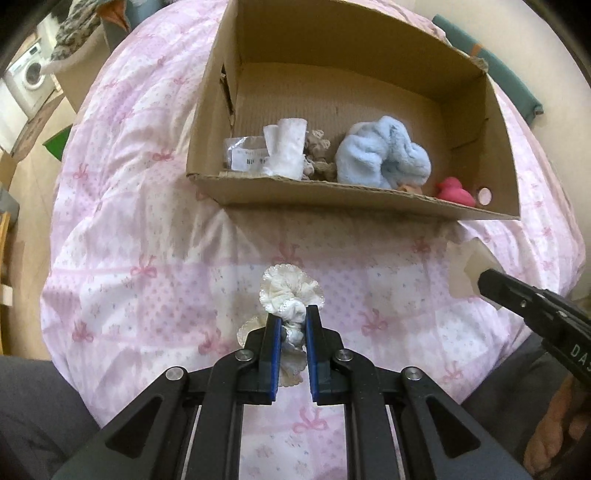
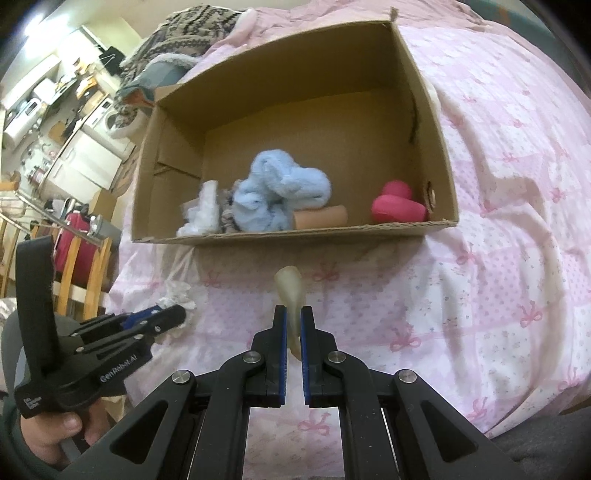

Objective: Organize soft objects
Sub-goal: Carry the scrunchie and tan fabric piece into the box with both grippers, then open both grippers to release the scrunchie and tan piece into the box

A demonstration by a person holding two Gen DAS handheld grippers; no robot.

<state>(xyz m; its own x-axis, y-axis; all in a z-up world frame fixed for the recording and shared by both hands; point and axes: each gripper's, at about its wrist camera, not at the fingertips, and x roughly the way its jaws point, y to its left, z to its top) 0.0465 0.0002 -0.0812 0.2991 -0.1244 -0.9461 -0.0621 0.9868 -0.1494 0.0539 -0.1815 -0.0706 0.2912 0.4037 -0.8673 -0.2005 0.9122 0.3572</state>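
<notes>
My left gripper (image 1: 293, 310) is shut on a cream lace scrunchie (image 1: 288, 290) just above the pink quilt, in front of the cardboard box (image 1: 332, 194). My right gripper (image 2: 293, 312) is shut on a pale beige soft piece (image 2: 290, 291), also in front of the box (image 2: 295, 234). It shows at the right of the left wrist view (image 1: 476, 271). The box holds a light blue fluffy cloth (image 1: 384, 155), a white sock-like item (image 1: 286, 151), a brownish knit item (image 1: 317, 155), a pink duck toy (image 1: 454, 192) and a tan tube (image 2: 321, 218).
The box lies on a bed with a pink bow-print quilt (image 1: 147, 221). A patterned blanket (image 2: 184, 33) is heaped behind the box. Wooden chairs (image 2: 85, 266) and kitchen units (image 2: 74, 155) stand to the left, beyond the bed edge.
</notes>
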